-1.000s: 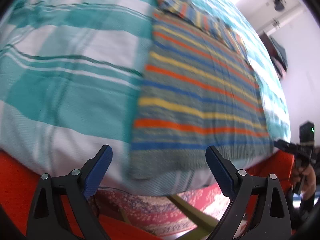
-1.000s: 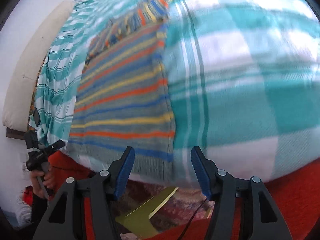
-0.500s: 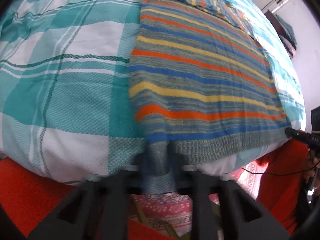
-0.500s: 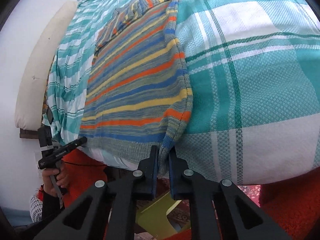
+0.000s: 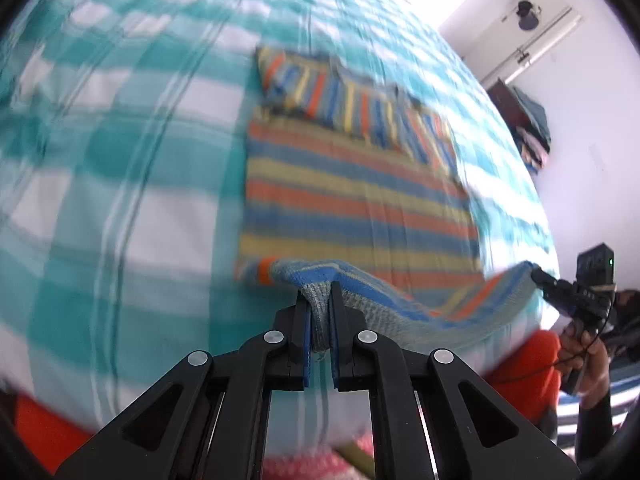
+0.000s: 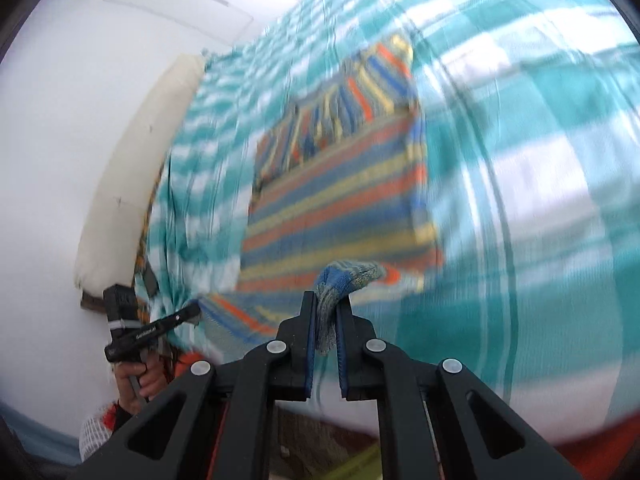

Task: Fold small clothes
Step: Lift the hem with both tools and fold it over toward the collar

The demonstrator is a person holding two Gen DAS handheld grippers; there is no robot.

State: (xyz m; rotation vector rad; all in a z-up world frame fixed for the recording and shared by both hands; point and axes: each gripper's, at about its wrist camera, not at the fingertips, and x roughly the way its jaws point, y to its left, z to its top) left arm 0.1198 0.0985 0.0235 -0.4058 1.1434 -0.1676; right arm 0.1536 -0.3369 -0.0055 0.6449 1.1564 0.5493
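- The striped sweater lies flat on the bed, on its teal-and-white checked cover, with its sleeves folded across the far end toward 12 o'clock.
- The left claw has just closed, and its pads pinch the grey ribbed hem at the near left corner.
- The right claw has likewise just closed on the hem at the near right corner, with knit bunched between its pads.
- Both corners are raised off the cover and the hem sags between them, so the step in hand looks like the bottom-to-top fold.
- The next move calls for carrying both corners level toward 12 o'clock, laying the hem near the sleeves, and keeping the 2 side edges aligned.
- No containers are in view.
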